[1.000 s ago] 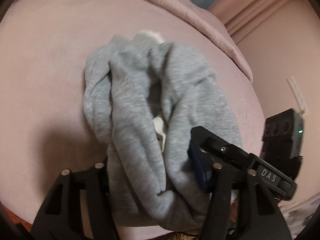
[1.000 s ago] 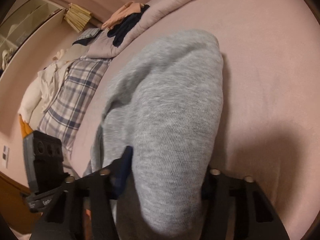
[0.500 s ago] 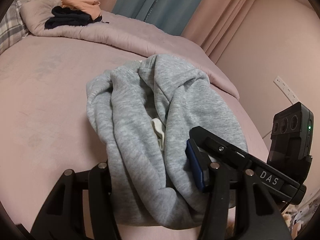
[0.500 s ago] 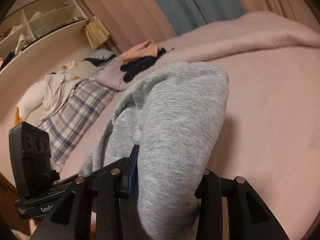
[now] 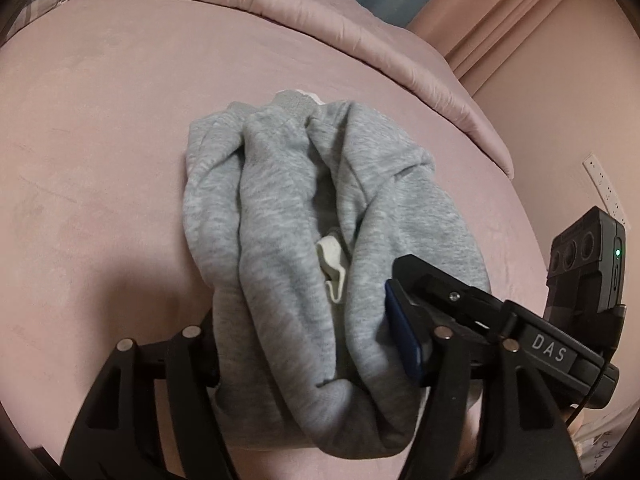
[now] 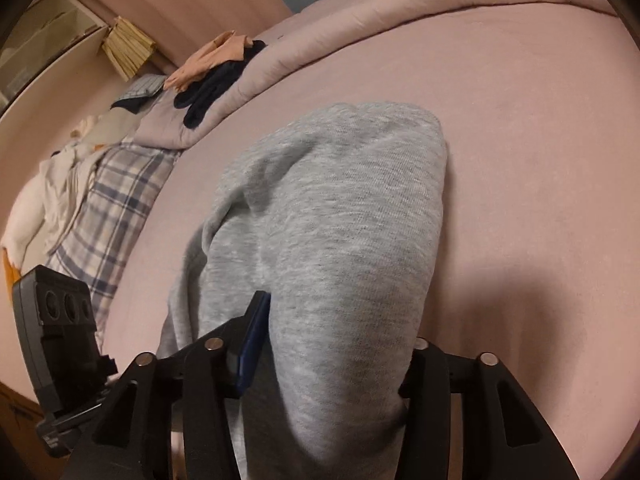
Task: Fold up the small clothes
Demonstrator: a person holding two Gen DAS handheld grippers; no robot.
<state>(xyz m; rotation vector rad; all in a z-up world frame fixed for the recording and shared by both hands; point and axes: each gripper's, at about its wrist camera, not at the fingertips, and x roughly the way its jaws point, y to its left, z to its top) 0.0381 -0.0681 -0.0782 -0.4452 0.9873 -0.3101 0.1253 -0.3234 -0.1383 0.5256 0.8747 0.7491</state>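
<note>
A grey sweatshirt-knit garment (image 5: 280, 216) lies bunched in long folds on the pink bed, with a white label (image 5: 332, 264) showing in its middle crease. My left gripper (image 5: 308, 344) is shut on the near end of the garment. My right gripper (image 6: 332, 344) is shut on the same garment (image 6: 344, 216), which drapes forward from its jaws onto the bed. The right gripper (image 5: 480, 320) also shows in the left wrist view, right beside the left one.
The pink bed sheet (image 5: 100, 160) spreads all round. A rolled pink duvet (image 5: 320, 20) lies along the far edge, with peach and dark clothes (image 6: 216, 64) on it. A plaid pillow (image 6: 104, 216) and white cloth are at the left. Wall and socket (image 5: 600, 184) are right.
Both grippers tilted up then back down toward the bed, still holding the grey garment. The garment's folds have settled slightly on the sheet.
</note>
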